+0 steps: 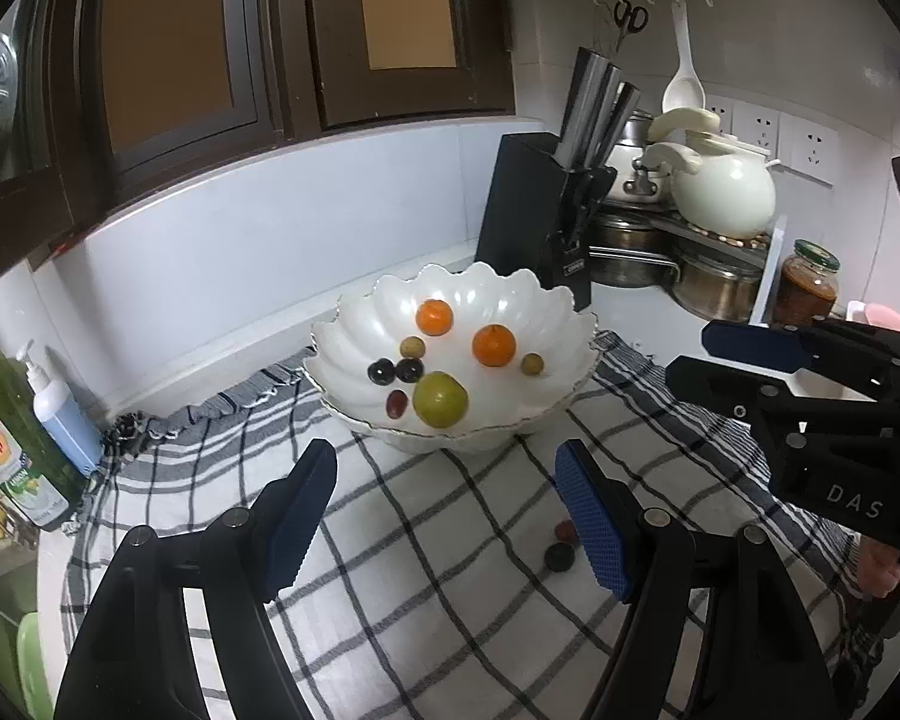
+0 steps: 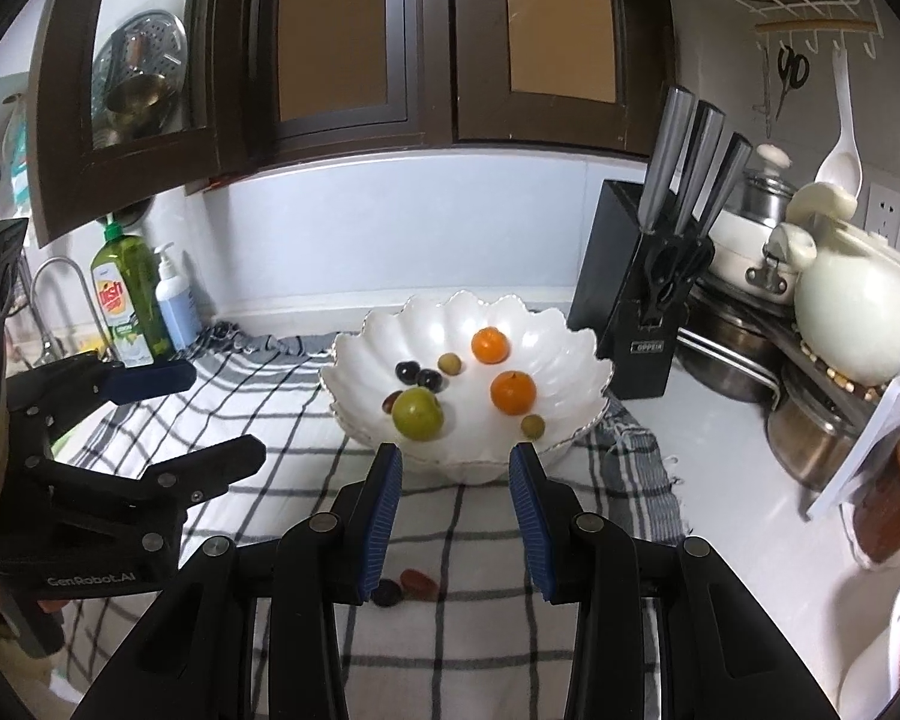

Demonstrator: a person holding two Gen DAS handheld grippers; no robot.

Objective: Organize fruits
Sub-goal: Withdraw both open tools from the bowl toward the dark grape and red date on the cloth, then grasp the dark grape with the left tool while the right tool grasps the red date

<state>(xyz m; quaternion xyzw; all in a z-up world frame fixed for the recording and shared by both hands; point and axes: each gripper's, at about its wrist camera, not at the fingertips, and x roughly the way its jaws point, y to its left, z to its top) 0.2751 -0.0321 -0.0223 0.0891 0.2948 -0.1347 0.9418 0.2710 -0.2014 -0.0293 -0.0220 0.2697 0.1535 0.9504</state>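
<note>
Fruits mostly sat in the white bowl (image 2: 468,330); a dark grape (image 2: 387,593) and red date (image 2: 419,581) remained on the near cloth (image 2: 450,528). Both my left gripper (image 1: 444,510) and right gripper (image 2: 456,516) had fingers apart, empty.

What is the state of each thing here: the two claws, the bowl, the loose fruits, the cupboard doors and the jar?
Left claw: open, empty.
Right claw: open, narrower, empty.
White bowl: upright, holding fruit.
Dark grape: loose on the cloth.
Red fruit: loose on the cloth, beside the grape.
Cupboard doors: closed.
Jar: lid on.
</note>
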